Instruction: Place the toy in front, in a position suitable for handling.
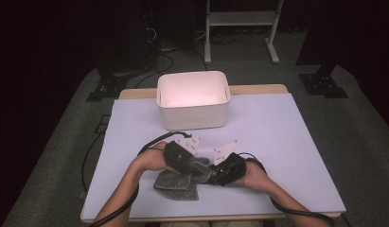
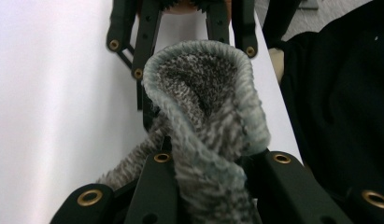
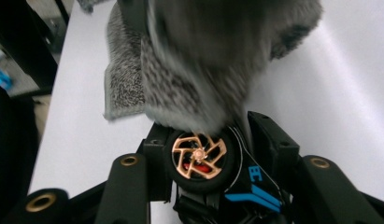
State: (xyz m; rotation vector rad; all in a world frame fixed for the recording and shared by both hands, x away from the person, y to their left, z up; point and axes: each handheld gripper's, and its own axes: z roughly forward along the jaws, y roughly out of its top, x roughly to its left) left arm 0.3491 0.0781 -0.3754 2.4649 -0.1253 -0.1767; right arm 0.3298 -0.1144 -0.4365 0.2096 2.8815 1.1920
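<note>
My left tongs pinch the grey sock's cuff; my right tongs grip a black toy car against the sock mouth, bench centre, six o'clock of the white bin.

Both forearms came in from the near edge of the surface and angled inward, so that the hands met close together in front of the person. The left hand carried the left tool, pointed to the right across the body, its jaws nearly closed and clamped on a fold of the grey knitted sock. The right hand held the right tool facing left, tip to tip with the other; its jaws stood partly apart with a toy car between them.
</note>
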